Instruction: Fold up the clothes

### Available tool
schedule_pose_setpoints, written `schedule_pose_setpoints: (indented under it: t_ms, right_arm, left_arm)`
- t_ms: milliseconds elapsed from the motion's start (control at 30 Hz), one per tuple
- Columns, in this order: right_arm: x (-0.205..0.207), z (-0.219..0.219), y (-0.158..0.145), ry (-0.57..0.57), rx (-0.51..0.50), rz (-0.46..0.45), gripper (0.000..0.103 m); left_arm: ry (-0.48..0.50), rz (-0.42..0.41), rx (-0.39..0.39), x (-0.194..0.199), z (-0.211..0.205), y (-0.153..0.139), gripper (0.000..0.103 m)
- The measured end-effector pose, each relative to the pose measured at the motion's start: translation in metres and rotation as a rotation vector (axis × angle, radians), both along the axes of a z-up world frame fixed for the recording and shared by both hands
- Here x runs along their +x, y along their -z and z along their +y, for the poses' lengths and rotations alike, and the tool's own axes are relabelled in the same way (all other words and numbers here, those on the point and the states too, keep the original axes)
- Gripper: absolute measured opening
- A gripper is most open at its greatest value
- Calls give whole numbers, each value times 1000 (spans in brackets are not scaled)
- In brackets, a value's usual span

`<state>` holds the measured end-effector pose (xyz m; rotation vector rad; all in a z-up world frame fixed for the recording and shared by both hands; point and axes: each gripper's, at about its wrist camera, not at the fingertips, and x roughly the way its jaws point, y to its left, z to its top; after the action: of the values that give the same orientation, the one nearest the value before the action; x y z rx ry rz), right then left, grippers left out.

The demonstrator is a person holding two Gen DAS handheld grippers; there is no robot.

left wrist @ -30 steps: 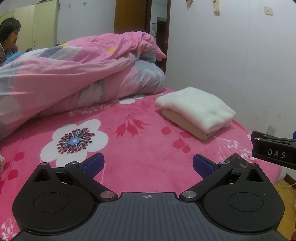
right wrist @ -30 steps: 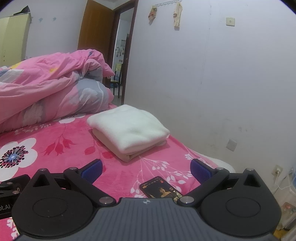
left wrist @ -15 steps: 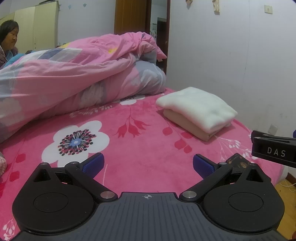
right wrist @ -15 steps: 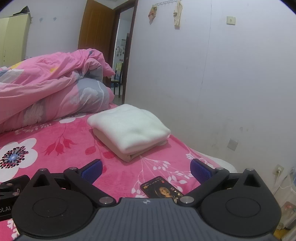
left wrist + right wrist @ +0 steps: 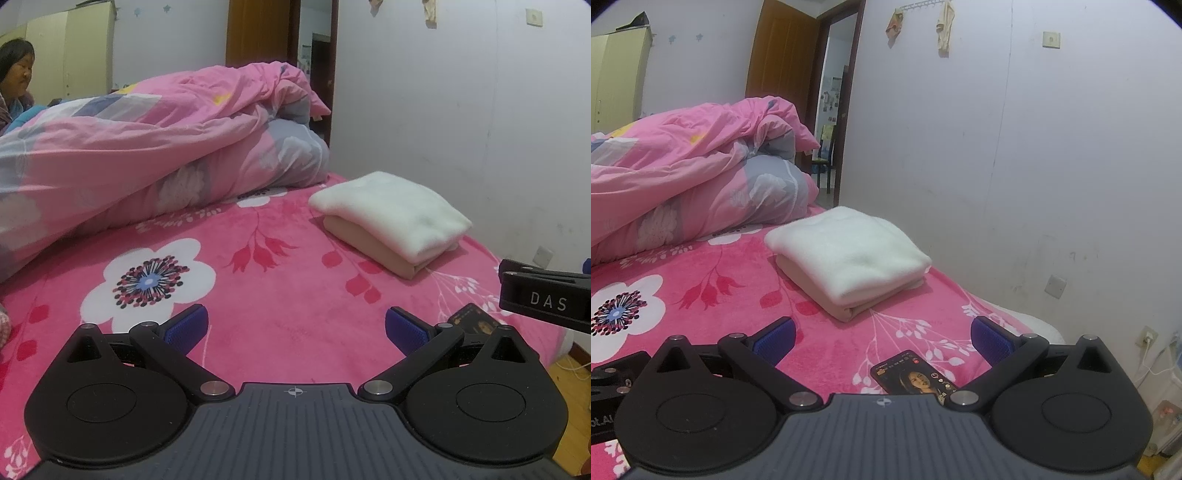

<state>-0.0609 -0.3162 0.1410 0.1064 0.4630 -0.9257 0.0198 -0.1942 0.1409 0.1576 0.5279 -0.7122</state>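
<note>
Two folded garments form one stack (image 5: 391, 221) (image 5: 849, 258) on the pink floral bed cover: a white one on top of a beige one. The stack lies ahead and to the right in the left wrist view, ahead and slightly left of centre in the right wrist view. My left gripper (image 5: 295, 328) hovers low over the bed cover, open, with nothing between its blue pads. My right gripper (image 5: 882, 338) is open too and holds nothing; its body shows at the right edge of the left wrist view. Both grippers are well short of the stack.
A bunched pink quilt (image 5: 147, 147) fills the left and back of the bed. A phone (image 5: 912, 374) with a lit screen lies on the cover just in front of the right gripper. A white wall (image 5: 1034, 166) runs along the right. A person (image 5: 14, 85) sits at far left.
Almost nothing has moved; the views shifted very slightly and the person at far left moved their head. Both grippers stay open.
</note>
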Motion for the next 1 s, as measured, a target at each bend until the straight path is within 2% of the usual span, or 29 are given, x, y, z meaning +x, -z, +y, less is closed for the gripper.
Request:
schedule_pose_setpoints:
  t_ms: [1000]
  right_arm:
    - [2, 3, 1, -14, 4, 6, 103]
  left_arm:
    - [-6, -1, -3, 1, 2, -1, 103]
